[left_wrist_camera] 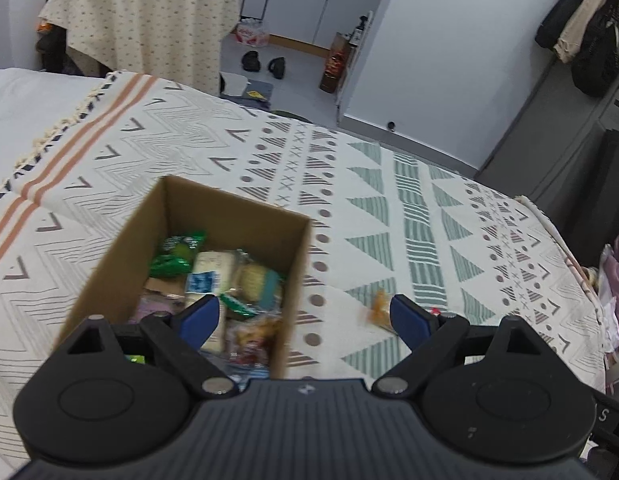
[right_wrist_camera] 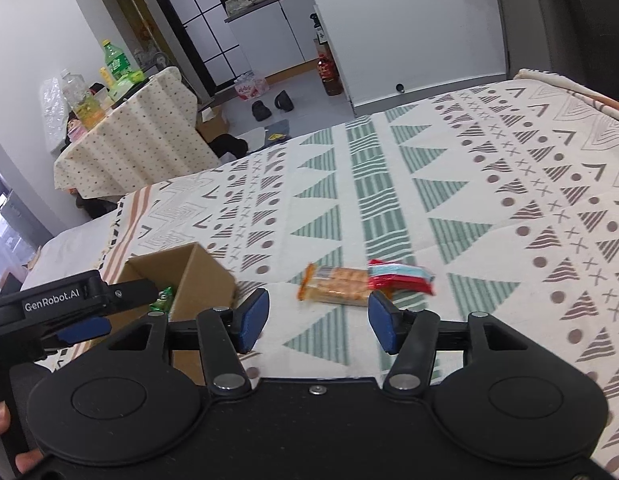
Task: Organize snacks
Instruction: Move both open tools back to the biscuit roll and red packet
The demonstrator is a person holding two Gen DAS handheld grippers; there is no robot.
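Black plastic housings fill the foreground as a person works two handheld grippers over a bed spread with a woven, geometric-patterned blanket (right_wrist_camera: 449, 208). On the person's left, the left gripper (left_wrist_camera: 305, 316) hangs with its jaws spread wide and holding nothing; one blue-padded finger sits over the open top of a cardboard box (left_wrist_camera: 109, 264), the other out past the box's right wall, above the blanket. Inside the plain brown, straight-walled box lie crinkled snack packets (left_wrist_camera: 213, 276) in a loose pile, among them a green wrapper, a pale one with a blue label and a clear one showing biscuits.

To the person's right, the right gripper (right_wrist_camera: 318, 320) also stands wide open and empty, its blue pads hovering just short of two packets on the blanket: a clear-wrapped biscuit pack (right_wrist_camera: 335, 284) with orange ends, and a red-and-pale-blue wrapper (right_wrist_camera: 401, 276) touching its right end. Both lie flat, near the box but apart from it; whether the fingertips touch either packet cannot be told from the blurred view. In the right wrist view the left gripper juts in at the left edge beside the box, with fingertips of a hand (right_wrist_camera: 1, 428) visible at the lower corner.

Beyond the packets, the blanket runs on bare toward the far edge of the bed. A fringed hem marks the blanket's left end.
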